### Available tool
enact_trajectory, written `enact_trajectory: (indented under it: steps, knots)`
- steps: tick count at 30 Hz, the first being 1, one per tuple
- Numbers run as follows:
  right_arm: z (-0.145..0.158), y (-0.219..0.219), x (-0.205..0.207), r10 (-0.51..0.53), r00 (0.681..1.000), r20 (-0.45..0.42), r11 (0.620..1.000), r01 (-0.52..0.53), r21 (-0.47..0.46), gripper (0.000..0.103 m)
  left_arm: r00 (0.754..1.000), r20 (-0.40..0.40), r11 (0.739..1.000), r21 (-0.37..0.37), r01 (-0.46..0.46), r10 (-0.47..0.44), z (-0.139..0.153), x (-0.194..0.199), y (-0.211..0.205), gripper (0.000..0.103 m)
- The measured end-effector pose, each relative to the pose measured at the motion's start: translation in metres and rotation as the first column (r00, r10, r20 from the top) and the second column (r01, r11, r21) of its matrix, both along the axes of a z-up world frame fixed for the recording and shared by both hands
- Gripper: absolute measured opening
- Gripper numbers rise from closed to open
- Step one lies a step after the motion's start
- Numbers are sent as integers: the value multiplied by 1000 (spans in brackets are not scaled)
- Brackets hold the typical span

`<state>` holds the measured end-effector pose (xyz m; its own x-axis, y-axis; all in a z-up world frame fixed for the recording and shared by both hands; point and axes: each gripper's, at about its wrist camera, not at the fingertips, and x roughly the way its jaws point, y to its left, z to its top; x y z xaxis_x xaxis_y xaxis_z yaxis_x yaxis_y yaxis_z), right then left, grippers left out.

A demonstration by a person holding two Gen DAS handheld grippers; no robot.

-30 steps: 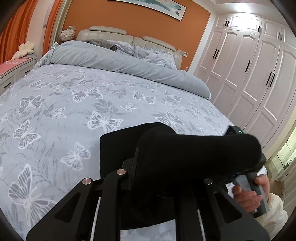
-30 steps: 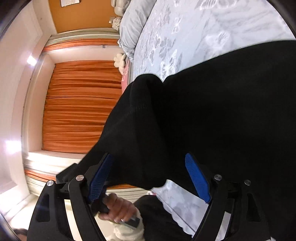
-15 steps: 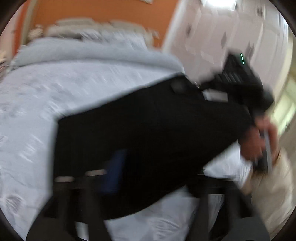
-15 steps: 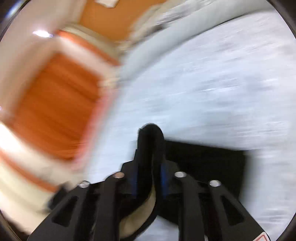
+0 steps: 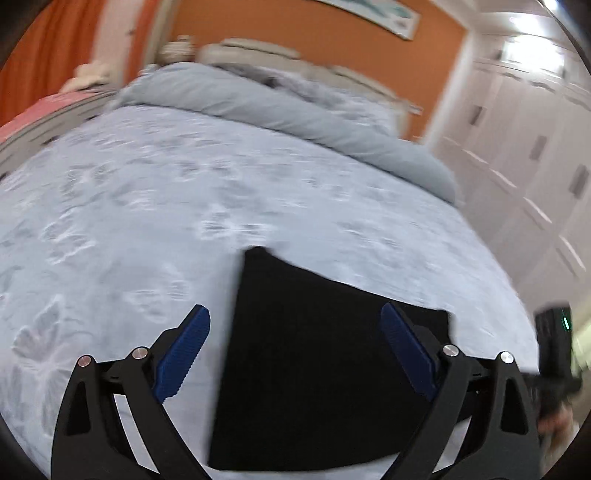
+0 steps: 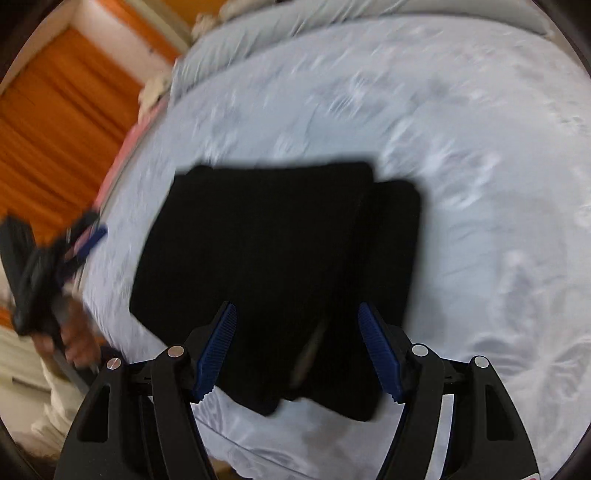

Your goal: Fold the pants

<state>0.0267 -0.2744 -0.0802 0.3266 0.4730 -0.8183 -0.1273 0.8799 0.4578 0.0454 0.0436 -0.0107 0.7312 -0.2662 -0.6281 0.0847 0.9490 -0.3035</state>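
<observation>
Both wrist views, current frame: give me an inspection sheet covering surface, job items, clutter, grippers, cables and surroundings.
Surface: bed with a grey butterfly-print cover; rolled grey duvet at the head end.
Job's things: black pants lie folded in a compact stack near the bed's edge, layers slightly offset.
Clutter: nothing seen on the cover besides the pants.
Grippers: left gripper open, holding nothing; right gripper open, holding nothing. Both are above the pants.
Cables: nothing seen.
Surroundings: orange curtain, white wardrobe, framed picture on the orange wall. Both views are motion-blurred.
</observation>
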Motion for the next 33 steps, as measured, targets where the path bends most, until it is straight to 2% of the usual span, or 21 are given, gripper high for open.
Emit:
enact_trajectory:
  steps: [2, 3, 4, 7, 9, 12, 14, 15, 16, 19, 24, 26, 28, 31, 33]
  knots:
    - [-7, 15, -5, 3, 1000, 15, 998, -2, -56, 67, 999, 4, 996, 68, -53, 53, -4, 4, 4, 92]
    - [-10, 19, -7, 0, 1000, 22, 997, 1, -75, 63, 998, 6, 992, 108, -66, 66, -4, 5, 2, 92]
    - [-13, 21, -7, -9, 999, 31, 997, 12, -80, 41, 997, 9, 984, 162, -79, 79, -5, 6, -1, 92]
    - [-13, 22, 0, -17, 999, 44, 999, 18, -31, 15, 996, 29, 964, 253, -87, 82, -6, 4, -5, 92]
    - [17, 21, -8, 8, 991, 133, 997, 3, -81, 14, 996, 47, 955, 283, -90, 80, -2, -1, -3, 92]
    - [41, 7, -16, 5, 982, 188, 996, 12, -85, 15, 997, 53, 958, 277, -69, 57, 1, -9, 1, 92]
    - [18, -3, -12, -19, 990, 136, 971, 51, -235, 19, 999, 30, 956, 289, -51, 44, -6, -10, 1, 92]
    - [3, -7, -8, -39, 995, 87, 964, 60, -258, 22, 999, 3, 950, 310, -35, 36, -14, -8, 0, 92]
    - [-8, -13, -8, -66, 994, 84, 974, 83, -213, 25, 999, -18, 945, 327, -24, 31, -21, -7, -1, 92]
    - [8, -19, -15, -77, 990, 119, 981, 97, -166, 32, 998, -67, 932, 362, 11, 15, -38, -5, -1, 92]
    - [29, -36, -25, -172, 964, 202, 975, 196, -106, 33, 998, -62, 928, 373, 12, 12, -41, -10, -1, 92]
    - [42, -30, -28, -139, 955, 262, 984, 164, -74, 25, 999, -51, 923, 385, 3, 18, -42, -11, -2, 92]
    - [41, -18, -27, -79, 963, 258, 986, 114, -120, 6, 998, -54, 924, 383, 1, 21, -42, -10, -3, 92]
    - [7, -17, -13, -72, 988, 135, 969, 102, -226, 3, 997, -70, 922, 388, 7, 21, -43, -8, -5, 92]
    - [10, -25, -14, -99, 985, 140, 975, 124, -182, 4, 997, -75, 918, 396, 13, 19, -44, -9, -7, 92]
